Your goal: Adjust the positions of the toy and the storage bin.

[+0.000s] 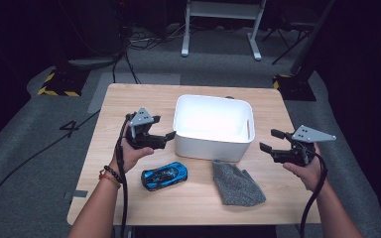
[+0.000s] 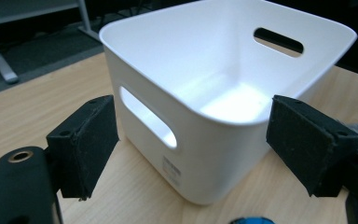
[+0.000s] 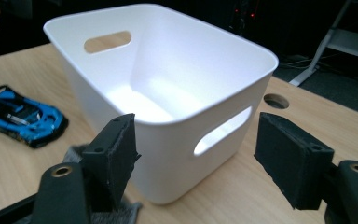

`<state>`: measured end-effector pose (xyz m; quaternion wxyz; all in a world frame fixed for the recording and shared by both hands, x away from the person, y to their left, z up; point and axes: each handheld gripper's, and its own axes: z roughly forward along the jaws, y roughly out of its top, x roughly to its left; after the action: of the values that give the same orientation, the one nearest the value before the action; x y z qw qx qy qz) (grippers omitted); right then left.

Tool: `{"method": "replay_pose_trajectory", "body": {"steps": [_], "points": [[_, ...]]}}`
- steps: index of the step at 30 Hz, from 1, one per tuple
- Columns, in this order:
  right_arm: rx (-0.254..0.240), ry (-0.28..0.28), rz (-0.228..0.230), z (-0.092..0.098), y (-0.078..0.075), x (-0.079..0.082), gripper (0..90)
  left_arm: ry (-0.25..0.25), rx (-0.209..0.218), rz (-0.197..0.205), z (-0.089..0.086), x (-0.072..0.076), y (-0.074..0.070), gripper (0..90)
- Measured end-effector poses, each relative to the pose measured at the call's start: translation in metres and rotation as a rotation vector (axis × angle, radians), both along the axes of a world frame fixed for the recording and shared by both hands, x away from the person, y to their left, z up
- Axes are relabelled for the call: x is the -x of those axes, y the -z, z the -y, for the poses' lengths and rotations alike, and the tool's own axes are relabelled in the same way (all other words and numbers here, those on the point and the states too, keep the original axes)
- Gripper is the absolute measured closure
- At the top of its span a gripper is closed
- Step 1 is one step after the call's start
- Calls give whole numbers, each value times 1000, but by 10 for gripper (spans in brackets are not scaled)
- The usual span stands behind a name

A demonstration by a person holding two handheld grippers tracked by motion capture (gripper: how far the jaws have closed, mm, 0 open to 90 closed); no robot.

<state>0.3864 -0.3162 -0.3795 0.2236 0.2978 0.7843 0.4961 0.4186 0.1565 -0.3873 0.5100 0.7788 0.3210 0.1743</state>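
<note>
A white plastic bin with cut-out handles stands empty in the middle of the wooden table. In front of it lie a blue toy car and a grey cloth. My left gripper hovers open just left of the bin, jaws pointing at its left wall. My right gripper is held open to the right of the bin, aimed at its right wall. The car lies beyond the bin in the right gripper view. Nothing is between either pair of jaws.
A round cable hole is in the table behind the bin. Dark floor with cables, a yellow-black striped base and a white desk frame lie beyond the table's far edge.
</note>
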Motion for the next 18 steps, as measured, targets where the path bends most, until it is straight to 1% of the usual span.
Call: {"method": "replay_pose_trajectory", "body": {"steps": [1, 2, 3, 4, 6, 7, 8, 9, 11, 12, 13, 14, 16, 17, 18], "points": [[-7, 8, 1, -1, -3, -3, 287, -1, 18, 0, 2, -2, -1, 167], [-2, 25, 1, -3, -5, -8, 284, -7, 19, 0, 4, -5, -2, 165], [0, 44, 1, -5, -6, -12, 283, -12, 13, 3, 6, -8, -3, 164], [-15, 55, -6, -6, -7, -16, 280, -17, 17, -3, 9, -10, -3, 162], [-41, 59, -26, -9, -8, -23, 277, -32, -4, 2, 13, -16, -4, 160], [-38, 62, -28, -11, -8, -26, 274, -47, -9, -3, 15, -19, -4, 160], [-33, 66, -30, -13, -8, -29, 268, -47, -5, -21, 17, -24, -4, 161], [-25, 70, -46, -17, -7, -34, 265, -53, -10, -20, 18, -27, -4, 159], [-8, 76, -61, -21, -5, -38, 265, -68, -19, -31, 20, -32, -3, 161], [3, 86, -69, -24, -4, -42, 265, -69, -38, -36, 22, -36, -1, 161], [11, 91, -83, -27, -2, -46, 264, -71, -41, -47, 23, -38, 0, 159], [16, 92, -87, -28, -1, -48, 263, -70, -46, -56, 24, -41, 2, 161], [31, 100, -108, -32, 2, -54, 261, -75, -65, -76, 25, -46, 5, 160], [34, 100, -113, -33, 3, -56, 260, -73, -72, -82, 25, -48, 6, 161], [31, 101, -128, -34, 5, -60, 260, -71, -77, -93, 26, -51, 9, 161]]}}
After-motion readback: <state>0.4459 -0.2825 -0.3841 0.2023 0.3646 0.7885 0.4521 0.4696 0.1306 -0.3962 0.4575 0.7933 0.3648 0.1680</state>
